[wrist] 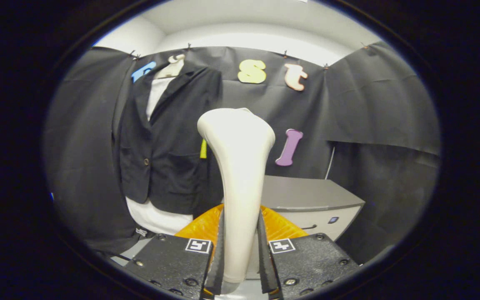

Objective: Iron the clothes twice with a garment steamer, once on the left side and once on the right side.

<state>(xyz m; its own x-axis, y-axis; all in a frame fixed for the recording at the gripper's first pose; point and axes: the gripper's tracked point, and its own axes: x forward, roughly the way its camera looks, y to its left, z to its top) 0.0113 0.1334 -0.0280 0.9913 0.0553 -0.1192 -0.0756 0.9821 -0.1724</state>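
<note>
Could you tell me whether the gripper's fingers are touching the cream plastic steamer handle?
Touching. In the gripper view both fingers press against opposite sides of the cream plastic steamer handle, with no gap showing on either side.

Steamer [238, 166] — lower handle is hidden between the jaws of the gripper [240, 266], which press on both its sides; its base is cut off at the picture's edge. The steamer covers part of the jacket [163, 137] and the cabinet [306, 204]. Shirt [156, 218] hem is partly hidden behind the gripper. Cabinet button — too small to tell.
</note>
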